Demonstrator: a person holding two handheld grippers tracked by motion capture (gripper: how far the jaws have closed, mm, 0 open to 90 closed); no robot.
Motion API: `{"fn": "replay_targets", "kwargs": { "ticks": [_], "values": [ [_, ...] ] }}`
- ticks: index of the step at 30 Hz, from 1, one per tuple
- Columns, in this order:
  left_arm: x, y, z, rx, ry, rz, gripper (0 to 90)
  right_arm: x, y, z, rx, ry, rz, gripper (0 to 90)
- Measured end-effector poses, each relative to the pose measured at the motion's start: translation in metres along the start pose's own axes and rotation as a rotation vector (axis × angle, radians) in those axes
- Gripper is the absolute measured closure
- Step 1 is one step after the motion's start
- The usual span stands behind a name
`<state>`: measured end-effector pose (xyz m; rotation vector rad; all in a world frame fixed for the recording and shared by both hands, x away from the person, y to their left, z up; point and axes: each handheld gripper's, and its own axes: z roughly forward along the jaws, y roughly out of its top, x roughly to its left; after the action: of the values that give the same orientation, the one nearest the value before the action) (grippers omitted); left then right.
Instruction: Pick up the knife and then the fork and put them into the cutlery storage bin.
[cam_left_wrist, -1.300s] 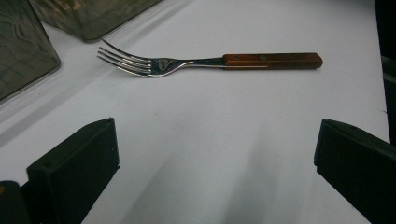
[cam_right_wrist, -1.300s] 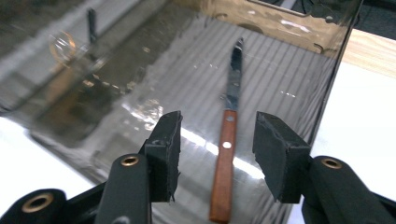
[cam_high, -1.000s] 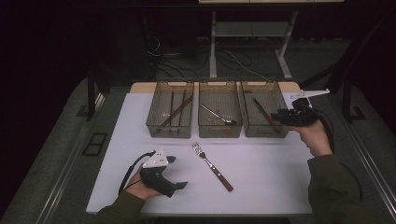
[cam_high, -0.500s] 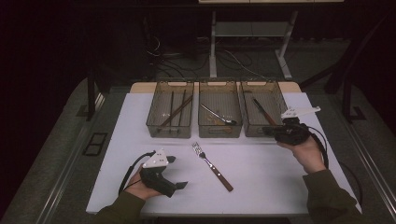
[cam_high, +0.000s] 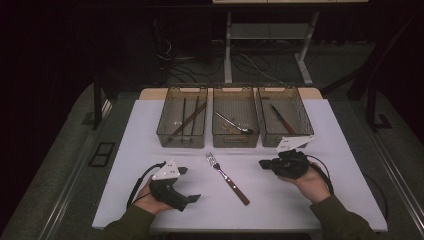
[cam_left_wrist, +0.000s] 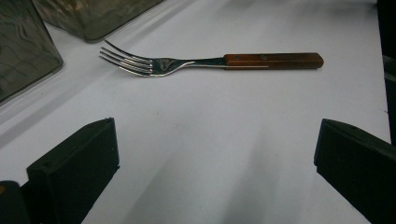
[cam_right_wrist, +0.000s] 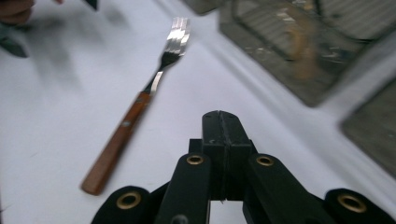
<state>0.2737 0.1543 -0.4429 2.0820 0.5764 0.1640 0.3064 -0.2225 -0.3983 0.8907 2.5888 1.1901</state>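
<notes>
Three mesh bins (cam_high: 235, 141) stood in a row on the desk (cam_high: 125, 165). One fork (cam_high: 227, 178) lay loose in front. Two claws (cam_high: 187, 185) were out, one per hand. Inside the bins: perhaps two chopsticks (cam_high: 187, 119), one spoon (cam_high: 233, 123), one wooden-handled utensil (cam_high: 283, 119).

High view: up above the near side, looking forward and down over the whole white table (cam_high: 150, 125). Left claw view: low and close, looking across the fork (cam_left_wrist: 210, 63). Right claw view: low too, facing the same fork (cam_right_wrist: 140, 100) from its other side.
</notes>
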Motion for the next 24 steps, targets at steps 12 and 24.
{"fn": "replay_targets", "kwargs": {
  "ticks": [12,24],
  "values": [
    [0.0,0.0,0.0,0.008,-0.002,0.008,0.0,0.058,0.005,0.044,0.108,0.151,-0.126,89.9],
    [0.0,0.0,0.0,0.003,-0.001,0.004,0.0,0.077,-0.002,0.069,0.197,0.161,-0.234,90.0]
  ]
}}
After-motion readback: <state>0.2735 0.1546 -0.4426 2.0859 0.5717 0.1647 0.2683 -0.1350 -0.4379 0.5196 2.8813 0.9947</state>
